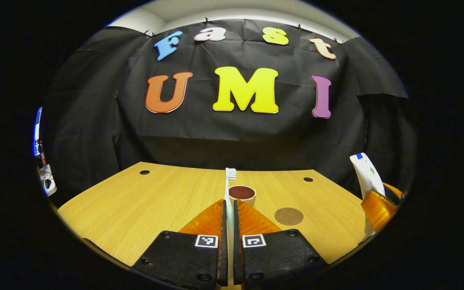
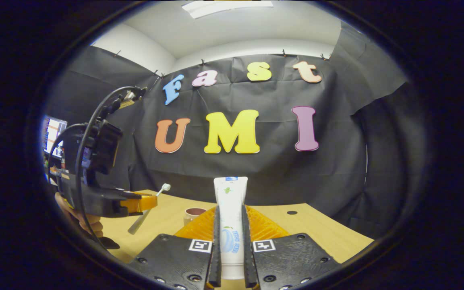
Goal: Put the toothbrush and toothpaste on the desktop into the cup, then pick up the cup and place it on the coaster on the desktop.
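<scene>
Wooden table (image 1: 143,201) carries cup (image 1: 242,194), coaster (image 1: 288,216) just right of it. Left gripper (image 1: 229,213) clamped on toothbrush (image 1: 229,181), raised above table. Right gripper (image 2: 230,241) clamped on upright toothpaste (image 2: 230,201), also raised.

a staged recording booth inside an office or lab room, not a home. black cloth (image 2: 256,169) clipped up as a backdrop at twelve o'clock, with plain white wall and ceiling (image 2: 232,32) showing above it, and a ceiling light panel (image 2: 228,8) at the top. light wood desk (image 1: 135,205) with round cable holes (image 1: 144,172), and at nine o'clock a lit monitor (image 2: 52,137) past the cloth's edge.
</scene>
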`<action>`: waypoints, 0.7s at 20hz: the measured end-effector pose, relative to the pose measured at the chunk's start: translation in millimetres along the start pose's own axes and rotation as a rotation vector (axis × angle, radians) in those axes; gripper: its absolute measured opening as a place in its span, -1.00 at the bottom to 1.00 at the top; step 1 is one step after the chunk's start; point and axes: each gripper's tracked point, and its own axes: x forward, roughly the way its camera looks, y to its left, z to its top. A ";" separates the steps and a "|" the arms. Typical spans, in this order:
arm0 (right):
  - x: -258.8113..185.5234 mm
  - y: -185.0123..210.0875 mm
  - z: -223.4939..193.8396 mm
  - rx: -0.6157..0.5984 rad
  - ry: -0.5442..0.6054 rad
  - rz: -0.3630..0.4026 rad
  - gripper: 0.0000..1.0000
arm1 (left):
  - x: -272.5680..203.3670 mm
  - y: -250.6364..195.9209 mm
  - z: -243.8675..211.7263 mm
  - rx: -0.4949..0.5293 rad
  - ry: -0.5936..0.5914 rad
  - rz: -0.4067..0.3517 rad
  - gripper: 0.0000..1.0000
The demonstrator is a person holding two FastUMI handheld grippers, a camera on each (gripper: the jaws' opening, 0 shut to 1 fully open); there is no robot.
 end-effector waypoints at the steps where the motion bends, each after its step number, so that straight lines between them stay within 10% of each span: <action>1: 0.9 -4.2 0.1 0.005 -0.002 -0.009 -0.57 | 13.0 2.7 10.1 0.003 -0.007 0.007 -0.84; 14: 14.7 -31.2 -18.5 0.063 0.056 -0.033 -0.55 | 175.3 -11.5 53.6 -0.051 -0.024 -0.014 -0.84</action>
